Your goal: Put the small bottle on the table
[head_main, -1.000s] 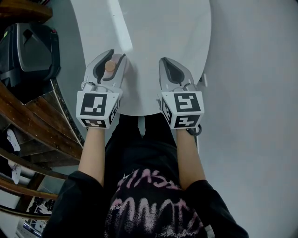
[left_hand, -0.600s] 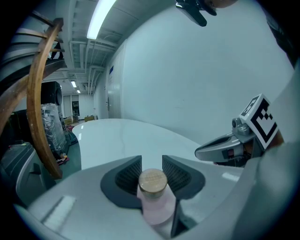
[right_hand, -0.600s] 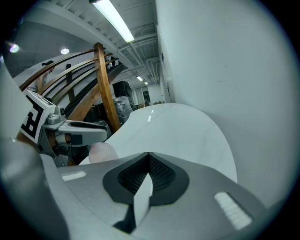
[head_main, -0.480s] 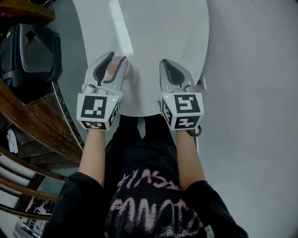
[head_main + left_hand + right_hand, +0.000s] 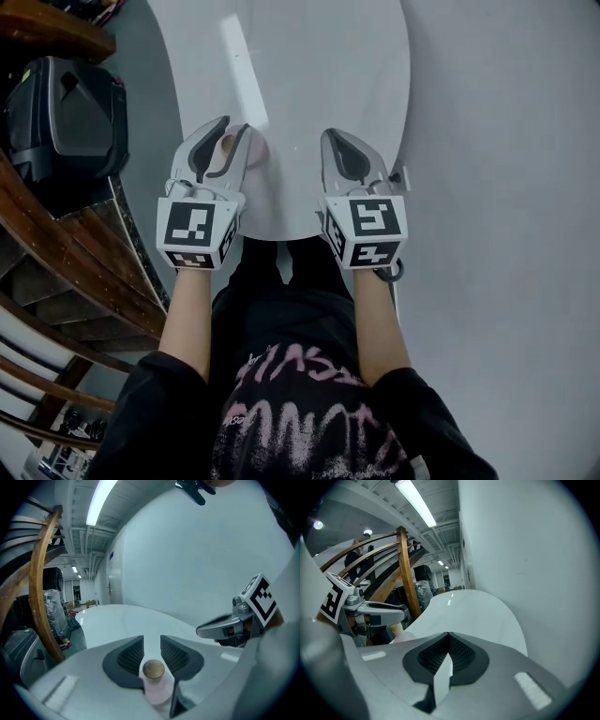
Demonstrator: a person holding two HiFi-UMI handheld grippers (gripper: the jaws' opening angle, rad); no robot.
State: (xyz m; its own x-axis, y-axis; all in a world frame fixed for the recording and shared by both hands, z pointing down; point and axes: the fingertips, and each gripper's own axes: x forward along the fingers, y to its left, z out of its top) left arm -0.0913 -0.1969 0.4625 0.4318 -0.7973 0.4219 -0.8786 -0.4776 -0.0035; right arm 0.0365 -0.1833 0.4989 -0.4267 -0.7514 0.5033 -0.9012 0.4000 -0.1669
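The small pink bottle with a wooden cap stands upright between the fingers of my left gripper, which is shut on it over the near edge of the round white table. In the left gripper view the small bottle fills the space between the two dark pads, and its base is hidden. My right gripper hovers beside it over the table's edge, shut with nothing in it. From the right gripper view, the left gripper and the small bottle show to the left.
A black case sits on the floor to the left of the table. Curved wooden rails run along the left side. Grey floor lies to the right. The table's far part stretches ahead of the jaws.
Both grippers have slid slightly lower in the head view, towards the table's near edge. The left gripper still holds the bottle and the right stays shut.
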